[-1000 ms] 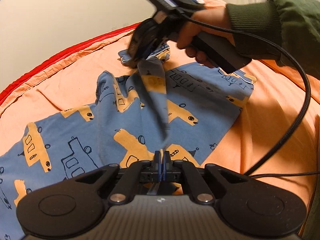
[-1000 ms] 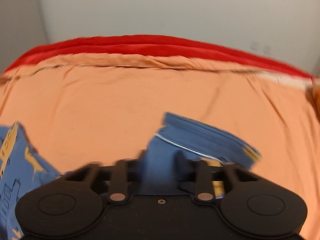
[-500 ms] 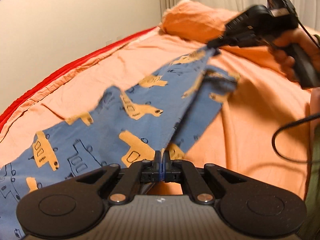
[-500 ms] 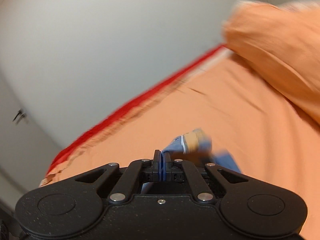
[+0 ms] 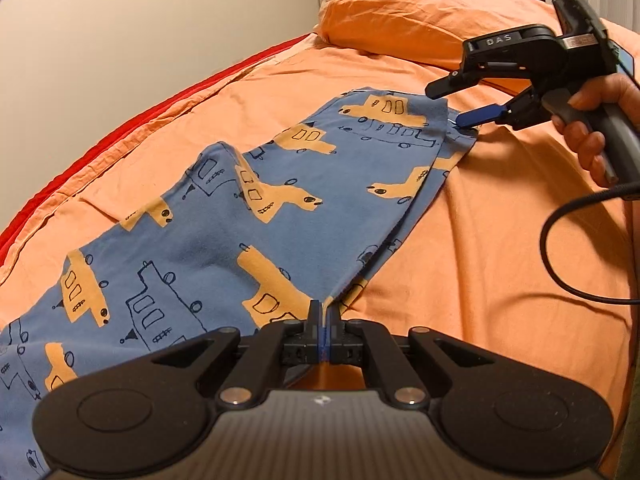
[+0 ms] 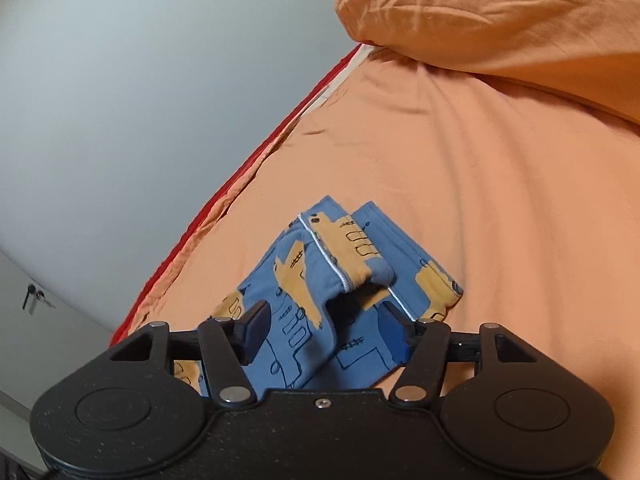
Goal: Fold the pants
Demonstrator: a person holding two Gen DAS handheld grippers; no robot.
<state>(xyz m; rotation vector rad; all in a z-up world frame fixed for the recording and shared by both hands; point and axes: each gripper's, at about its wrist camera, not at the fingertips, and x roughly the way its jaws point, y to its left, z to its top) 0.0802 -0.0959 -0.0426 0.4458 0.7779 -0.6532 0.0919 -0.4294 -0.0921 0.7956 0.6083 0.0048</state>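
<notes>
Blue pants [image 5: 224, 232] with orange car prints lie stretched lengthwise on the orange bed sheet [image 5: 500, 260], one leg folded over the other. My left gripper [image 5: 323, 314] is shut on the near edge of the pants. My right gripper [image 5: 452, 100] is open, its jaws spread just over the far end of the pants, not holding them. In the right wrist view the cuffs [image 6: 352, 256] lie on the sheet between the open fingers of my right gripper [image 6: 328, 328].
An orange pillow [image 5: 420, 20] lies at the head of the bed, also in the right wrist view [image 6: 500, 12]. A red mattress edge [image 5: 132, 120] runs along the pale wall. A black cable [image 5: 560, 248] hangs from the right gripper over the sheet.
My right gripper carried the pant leg end toward the pillow, laid it flat on the other leg and opened, letting it go. My left gripper stayed shut on the pants.
</notes>
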